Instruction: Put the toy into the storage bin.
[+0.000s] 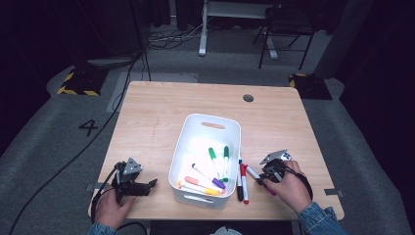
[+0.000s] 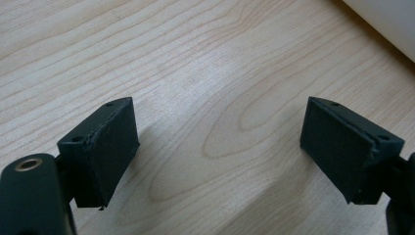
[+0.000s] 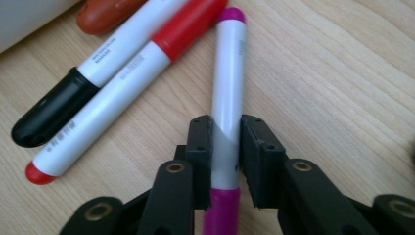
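The right gripper (image 3: 226, 147) is clamping its fingers (image 3: 199, 147) on the white barrel of a magenta marker (image 3: 228, 83), gripping close to the magenta cap at the near end, so most of the pen's length is sticking out past the pads toward twelve o'clock in the right gripper view. The marker seems to be lying on, or barely off, the worktop (image 3: 342, 73); I cannot tell which. Just to its ten o'clock, a red-capped marker (image 3: 122, 73) and a black-capped marker (image 3: 73, 93) are lying side by side, with a dark red cap (image 3: 105, 12) beyond them. In the high view the right gripper (image 1: 272, 169) is sitting at the four o'clock side of the white bin (image 1: 195, 142), which is already holding several markers (image 1: 215, 166), so dropping this one in looks like the step in hand. Because the grip is so near one end, the long free end could be swinging down or twisting between the pads on the lift, and its tip could be catching the neighbouring markers or the bin's wall and knocking the pen loose. A smooth round barrel may also be slipping if the squeeze is light. The left gripper (image 1: 139, 186) is resting at the bin's eight o'clock, its fingers (image 2: 105, 152) standing wide apart over bare wood, holding nothing.
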Tool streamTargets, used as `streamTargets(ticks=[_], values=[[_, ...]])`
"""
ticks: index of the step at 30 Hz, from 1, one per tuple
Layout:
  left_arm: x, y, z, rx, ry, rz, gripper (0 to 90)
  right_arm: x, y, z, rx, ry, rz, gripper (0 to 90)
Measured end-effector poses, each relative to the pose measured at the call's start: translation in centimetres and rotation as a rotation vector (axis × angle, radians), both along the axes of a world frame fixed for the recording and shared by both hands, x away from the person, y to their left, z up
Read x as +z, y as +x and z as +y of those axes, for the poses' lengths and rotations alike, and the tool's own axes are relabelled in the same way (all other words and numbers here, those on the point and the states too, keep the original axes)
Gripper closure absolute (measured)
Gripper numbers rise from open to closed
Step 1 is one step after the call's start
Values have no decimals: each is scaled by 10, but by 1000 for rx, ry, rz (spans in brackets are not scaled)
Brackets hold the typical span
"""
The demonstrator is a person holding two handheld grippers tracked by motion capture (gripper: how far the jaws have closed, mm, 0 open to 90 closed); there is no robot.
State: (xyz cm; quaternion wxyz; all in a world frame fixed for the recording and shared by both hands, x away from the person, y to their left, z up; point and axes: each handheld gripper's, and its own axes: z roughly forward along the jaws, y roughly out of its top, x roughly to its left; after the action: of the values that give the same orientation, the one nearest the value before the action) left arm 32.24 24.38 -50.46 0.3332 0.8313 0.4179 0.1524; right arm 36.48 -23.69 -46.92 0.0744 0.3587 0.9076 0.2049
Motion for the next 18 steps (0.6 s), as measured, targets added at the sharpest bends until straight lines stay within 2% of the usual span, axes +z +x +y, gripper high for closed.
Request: streamTargets(ticks=[2, 5, 10, 18], values=[[0, 0, 0, 0, 0, 0, 144, 1, 0, 1, -18, 5, 11, 769], [0, 0, 0, -1, 1, 0, 144, 1, 0, 1, -49, -11, 3, 769], [0, 0, 0, -1, 1, -1, 144, 7, 1, -2, -48, 16, -10, 769], [0, 0, 0, -1, 1, 0, 144, 28, -2, -5, -44, 54, -43, 770]])
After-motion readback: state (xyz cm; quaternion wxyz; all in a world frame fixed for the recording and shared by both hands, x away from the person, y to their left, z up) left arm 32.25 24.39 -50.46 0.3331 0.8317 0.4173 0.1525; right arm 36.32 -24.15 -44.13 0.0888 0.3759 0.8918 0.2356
